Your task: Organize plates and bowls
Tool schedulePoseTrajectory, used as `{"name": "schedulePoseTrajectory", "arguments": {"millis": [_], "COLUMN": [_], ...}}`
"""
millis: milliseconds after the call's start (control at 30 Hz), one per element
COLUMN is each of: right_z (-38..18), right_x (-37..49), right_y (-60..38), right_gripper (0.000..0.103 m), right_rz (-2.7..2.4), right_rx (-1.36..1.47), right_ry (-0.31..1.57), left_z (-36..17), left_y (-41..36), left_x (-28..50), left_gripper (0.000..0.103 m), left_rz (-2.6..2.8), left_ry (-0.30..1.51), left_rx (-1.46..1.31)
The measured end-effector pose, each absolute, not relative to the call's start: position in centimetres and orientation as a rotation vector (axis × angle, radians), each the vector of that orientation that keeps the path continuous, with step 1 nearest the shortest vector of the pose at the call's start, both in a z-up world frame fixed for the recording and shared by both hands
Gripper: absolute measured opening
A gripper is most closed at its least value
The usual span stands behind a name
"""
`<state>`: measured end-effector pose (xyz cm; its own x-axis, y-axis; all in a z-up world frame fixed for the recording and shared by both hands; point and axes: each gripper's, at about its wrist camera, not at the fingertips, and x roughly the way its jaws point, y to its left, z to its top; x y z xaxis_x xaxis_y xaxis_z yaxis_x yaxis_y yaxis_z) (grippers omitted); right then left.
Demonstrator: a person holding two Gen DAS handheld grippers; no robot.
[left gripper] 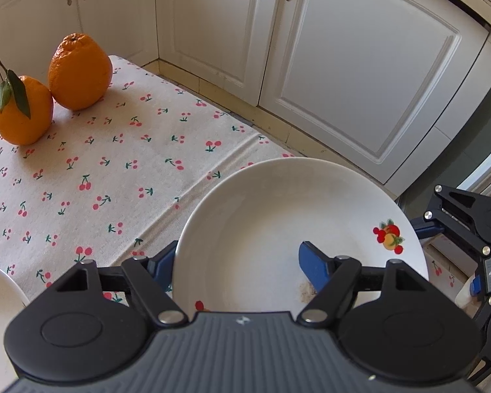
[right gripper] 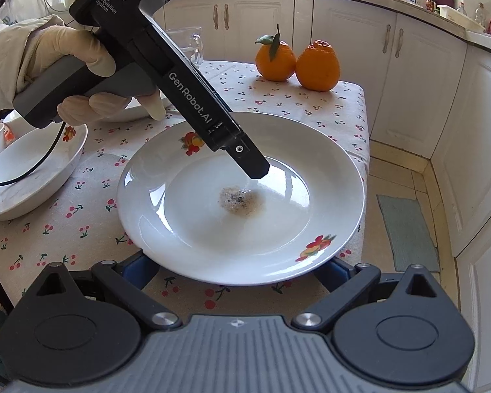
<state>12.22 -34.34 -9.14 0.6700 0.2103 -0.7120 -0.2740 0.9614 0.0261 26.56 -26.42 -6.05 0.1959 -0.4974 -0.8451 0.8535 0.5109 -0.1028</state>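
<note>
- Bowl: white, with a fruit motif, sits at the left of the cloth-covered surface, apart from the plate.
- Left gripper: clamped on the plate's rim, one blue pad inside the well and the other under the outer edge. A gloved hand holds its handle.
- Plate: white, glazed, fruit decals on the rim, a brown residue patch near the centre. It rests near the right edge of the surface, overhanging the near side slightly.
- Handling judgement: rigid, breakable ceramic of moderate weight; the glaze looks slippery, so a rim pinch with one pad above and one below is the sound hold, kept level.
- Right gripper: jaws spread wide at the plate's near rim, both pads below its edge, gripping nothing.
- Two oranges: at the far right corner, well clear.
</note>
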Motion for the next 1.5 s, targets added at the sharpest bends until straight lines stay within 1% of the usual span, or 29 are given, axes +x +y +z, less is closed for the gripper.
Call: {"name": "schedulePoseTrajectory", "arguments": {"millis": [567, 733, 900, 1067, 1233, 1367, 1500], "right_z": [-9.3, -9.1, -8.3, -7.1, -5.2, -4.2, -3.4], "right_x": [13.1, 12.9, 11.7, 9.9, 7.5, 6.2, 5.0], "right_y": [-34.7, -34.6, -34.5, -33.8, -32.3, -30.7, -29.3], "right_gripper": [0.101, 0.103, 0.103, 0.103, 0.103, 0.103, 0.103], "right_rz": [0.252, 0.241, 0.207, 0.154, 0.155, 0.126, 0.110], "right_rx": [-0.076, -0.064, -0.047, -0.049, -0.048, -0.053, -0.018], "right_ry": [0.784, 0.781, 0.776, 0.770, 0.714, 0.681, 0.640], "left_z": [-6.1, -5.3, -3.3, -0.1, 3.0, 4.4, 4.6], "left_y": [-26.7, -26.3, -24.9, -22.2, -18.8, -16.0, -13.6], "left_x": [27.6, 27.1, 25.9, 23.1, 19.1, 15.3, 11.6], "left_gripper": [0.075, 0.084, 0.086, 0.089, 0.091, 0.093, 0.093], "left_rz": [-0.981, -0.977, -0.950, -0.920, -0.880, -0.829, -0.781], "left_ry": [0.961, 0.934, 0.873, 0.775, 0.659, 0.564, 0.511], "left_rx": [0.424, 0.416, 0.419, 0.425, 0.426, 0.429, 0.446]}}
